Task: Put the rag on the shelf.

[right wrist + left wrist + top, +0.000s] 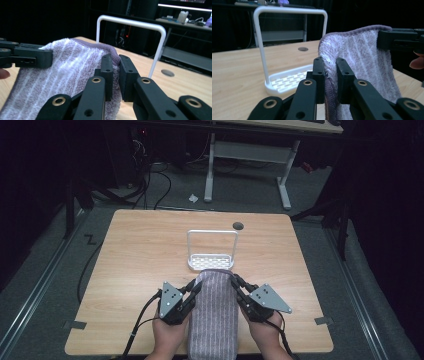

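Gripping the towel [214,312] at its far corners, left claw [196,286] and right claw [236,282] are each clamped on cloth just before the white rack [212,251]. Keep both corners level and taut to clear the rack's bar.

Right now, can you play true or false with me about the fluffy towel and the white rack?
1. Both grippers pinch the purple striped towel. True: the left gripper and the right gripper each clamp a far corner.
2. The towel already hangs over the white rack. False: it is held just in front of the rack, whose bar is bare.
3. The rack stands upright on the wooden table. True.
4. The towel is plain red. False: it is purple with pale stripes.
5. A dark round hole sits in the table behind the rack. True.
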Demonstrator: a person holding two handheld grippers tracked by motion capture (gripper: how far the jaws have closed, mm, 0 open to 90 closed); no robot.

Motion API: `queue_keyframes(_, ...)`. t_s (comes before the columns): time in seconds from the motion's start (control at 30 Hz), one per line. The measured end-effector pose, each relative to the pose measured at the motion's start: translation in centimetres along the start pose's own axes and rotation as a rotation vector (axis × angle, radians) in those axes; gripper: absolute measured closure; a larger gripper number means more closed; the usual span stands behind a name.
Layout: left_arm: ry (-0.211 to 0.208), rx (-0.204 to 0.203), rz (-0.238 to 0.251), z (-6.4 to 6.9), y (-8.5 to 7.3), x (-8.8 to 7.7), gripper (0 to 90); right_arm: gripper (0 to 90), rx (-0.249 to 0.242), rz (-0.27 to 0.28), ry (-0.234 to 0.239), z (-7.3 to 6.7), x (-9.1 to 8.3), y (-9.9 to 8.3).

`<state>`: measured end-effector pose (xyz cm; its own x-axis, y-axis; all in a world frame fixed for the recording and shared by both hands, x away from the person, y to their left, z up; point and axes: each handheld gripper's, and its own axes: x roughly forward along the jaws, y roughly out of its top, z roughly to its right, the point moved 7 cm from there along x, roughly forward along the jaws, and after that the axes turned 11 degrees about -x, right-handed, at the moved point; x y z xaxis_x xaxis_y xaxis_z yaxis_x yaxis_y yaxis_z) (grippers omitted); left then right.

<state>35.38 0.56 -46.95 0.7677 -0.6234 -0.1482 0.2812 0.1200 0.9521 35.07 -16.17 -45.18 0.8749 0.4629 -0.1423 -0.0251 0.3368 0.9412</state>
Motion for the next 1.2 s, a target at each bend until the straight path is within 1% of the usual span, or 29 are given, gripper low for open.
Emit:
queue_keyframes(0.03, -0.002, 0.009, 0.014, 0.3, 0.7, 0.2, 79.9, 83.1, -0.006, 0.008, -0.007, 0.2, 0.0, 0.4)
queue_keyframes(0.07, 0.004, 0.016, 0.018, 0.3, 1.1, 0.2, 79.9, 83.0, -0.011, 0.012, -0.008, 0.3, 0.0, 0.6)
queue_keyframes(0.1, 0.004, 0.016, 0.018, 0.3, 1.1, 0.2, 79.8, 83.0, -0.011, 0.012, -0.008, 0.3, 0.0, 0.6)
queue_keyframes(0.13, 0.001, 0.027, 0.03, 0.6, 1.8, 0.4, 79.9, 83.1, -0.007, 0.027, -0.017, 0.7, 0.0, 1.4)
queue_keyframes(0.17, -0.007, 0.033, 0.036, 0.7, 2.3, 0.5, 79.9, 83.1, -0.006, 0.034, -0.02, 0.9, 0.0, 1.6)
queue_keyframes(0.2, -0.005, 0.035, 0.042, 0.8, 2.7, 0.5, 79.9, 83.1, -0.004, 0.042, -0.024, 1.2, 0.0, 2.0)
queue_keyframes(0.23, -0.005, 0.035, 0.042, 0.8, 2.7, 0.5, 79.8, 83.1, -0.004, 0.042, -0.024, 1.2, 0.0, 2.0)
queue_keyframes(0.27, -0.013, 0.039, 0.045, 0.9, 3.0, 0.6, 79.9, 83.2, -0.001, 0.057, -0.032, 1.6, 0.0, 2.7)
queue_keyframes(0.3, -0.016, 0.047, 0.057, 1.1, 3.8, 0.7, 79.9, 83.2, -0.002, 0.063, -0.033, 1.8, 0.0, 3.0)
queue_keyframes(0.33, -0.018, 0.051, 0.064, 1.2, 4.2, 0.8, 79.8, 83.2, -0.004, 0.069, -0.037, 2.0, 0.0, 3.3)
queue_keyframes(0.37, -0.018, 0.051, 0.064, 1.2, 4.2, 0.8, 79.8, 83.2, 0.002, 0.078, -0.041, 2.2, 0.0, 3.7)
queue_keyframes(0.4, -0.022, 0.057, 0.077, 1.3, 5.0, 0.8, 79.9, 83.2, 0.003, 0.085, -0.041, 2.4, 0.0, 4.0)
queue_keyframes(0.5, -0.023, 0.073, 0.098, 1.6, 6.2, 0.9, 79.9, 83.1, 0.002, 0.106, -0.048, 3.0, 0.0, 5.1)
queue_keyframes(0.57, -0.022, 0.079, 0.102, 1.7, 6.4, 0.9, 79.9, 83.1, -0.001, 0.118, -0.052, 3.4, 0.0, 5.7)
queue_keyframes(0.6, -0.023, 0.084, 0.112, 1.7, 6.9, 1.0, 79.9, 83.1, -0.001, 0.118, -0.052, 3.4, 0.0, 5.7)
queue_keyframes(0.63, -0.024, 0.088, 0.122, 1.8, 7.5, 1.1, 79.9, 83.1, -0.002, 0.13, -0.058, 3.8, -0.1, 6.5)
queue_keyframes(0.9, -0.026, 0.104, 0.149, 1.8, 9.8, 2.0, 80.0, 83.2, 0.012, 0.169, -0.077, 5.3, 0.1, 9.1)
queue_keyframes(1.07, -0.023, 0.119, 0.175, 1.9, 11.5, 2.2, 80.1, 83.2, 0.004, 0.183, -0.085, 6.1, 0.2, 10.5)
queue_keyframes(1.1, -0.023, 0.119, 0.175, 1.9, 11.5, 2.2, 80.1, 83.2, 0.004, 0.183, -0.085, 6.1, 0.2, 10.5)
queue_keyframes(1.13, -0.023, 0.123, 0.18, 1.9, 12.1, 2.2, 80.1, 83.1, 0.007, 0.186, -0.086, 6.4, 0.3, 10.9)
queue_keyframes(1.2, -0.023, 0.131, 0.185, 2.0, 12.5, 2.3, 80.1, 83.2, 0.003, 0.191, -0.09, 6.7, 0.4, 11.3)
